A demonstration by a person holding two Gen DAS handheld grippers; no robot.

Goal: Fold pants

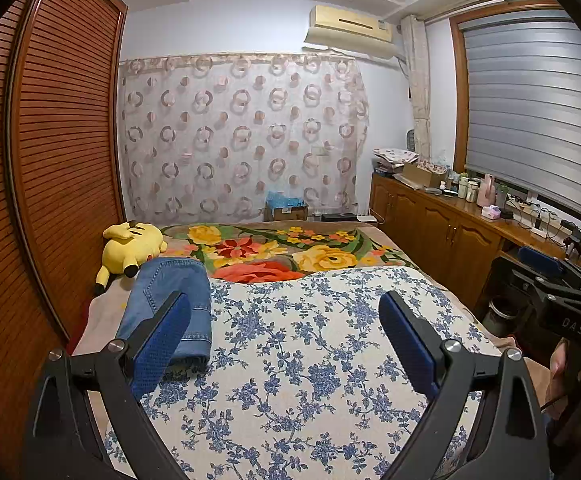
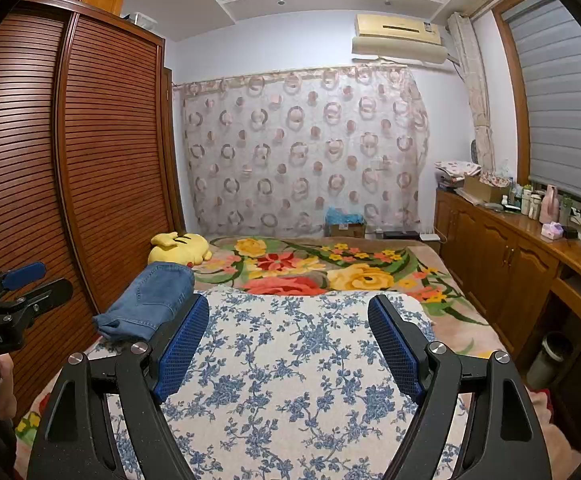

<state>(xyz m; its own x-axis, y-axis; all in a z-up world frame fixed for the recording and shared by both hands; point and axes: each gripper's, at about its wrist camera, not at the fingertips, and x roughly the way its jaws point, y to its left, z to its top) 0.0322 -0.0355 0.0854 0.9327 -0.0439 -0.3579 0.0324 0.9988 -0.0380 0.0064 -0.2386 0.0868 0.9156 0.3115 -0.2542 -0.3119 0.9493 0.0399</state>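
Note:
Blue denim pants (image 1: 172,304) lie folded in a compact stack at the left side of the bed, on the edge of the blue-flowered white cloth (image 1: 310,360). In the right wrist view the same pants (image 2: 150,300) sit left of the cloth (image 2: 290,360). My left gripper (image 1: 284,312) hangs above the cloth, open and empty, its left pad in front of the pants. My right gripper (image 2: 288,316) is open too, with nothing between its blue pads. Each gripper also shows at the edge of the other's view, held by a hand.
A yellow plush toy (image 1: 130,250) lies beyond the pants beside the slatted wardrobe (image 1: 50,160). A bright floral blanket (image 1: 290,254) covers the far bed. A wooden cabinet (image 1: 442,236) with bottles runs along the right wall, a bin (image 2: 548,356) at its foot.

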